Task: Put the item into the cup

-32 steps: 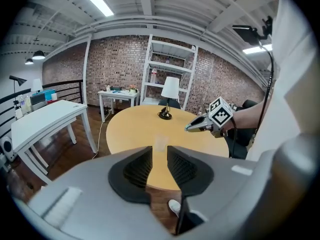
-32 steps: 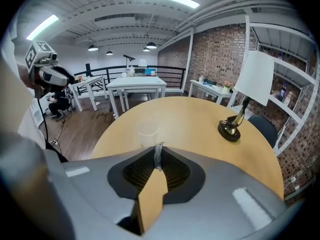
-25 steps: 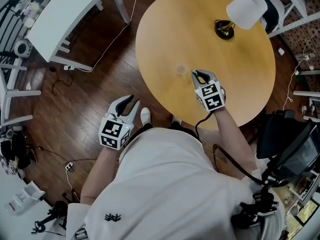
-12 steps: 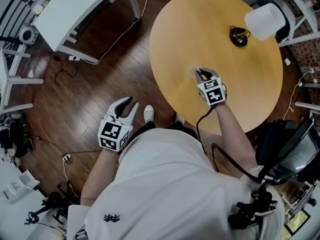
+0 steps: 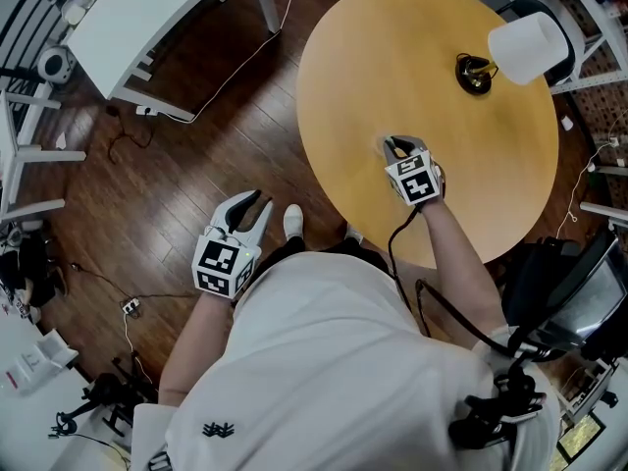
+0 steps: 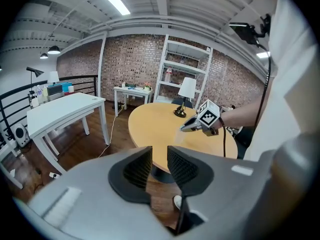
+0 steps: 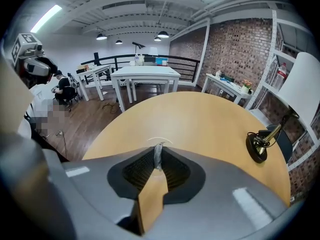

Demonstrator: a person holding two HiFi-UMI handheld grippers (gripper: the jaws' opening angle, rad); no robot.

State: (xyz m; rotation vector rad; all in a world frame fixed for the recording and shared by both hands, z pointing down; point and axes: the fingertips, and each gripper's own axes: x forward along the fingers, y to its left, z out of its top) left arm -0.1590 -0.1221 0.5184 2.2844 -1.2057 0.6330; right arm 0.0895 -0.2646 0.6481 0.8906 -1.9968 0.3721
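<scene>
My right gripper is over the round wooden table, shut on a thin grey item that stands upright between its pads. Just ahead of its tips, the rim of a clear cup shows faintly on the tabletop; the cup is hard to make out in the head view. My left gripper hangs open and empty over the wood floor, left of the person's body. From the left gripper view the right gripper shows low over the table.
A desk lamp with a white shade and a dark base stands at the table's far right. A white table stands to the far left. Cables lie on the floor, and a dark chair sits right of the table.
The right gripper has come forward to the cup with the item in its jaws and has barely moved since half a second ago. The left gripper has stayed put.
</scene>
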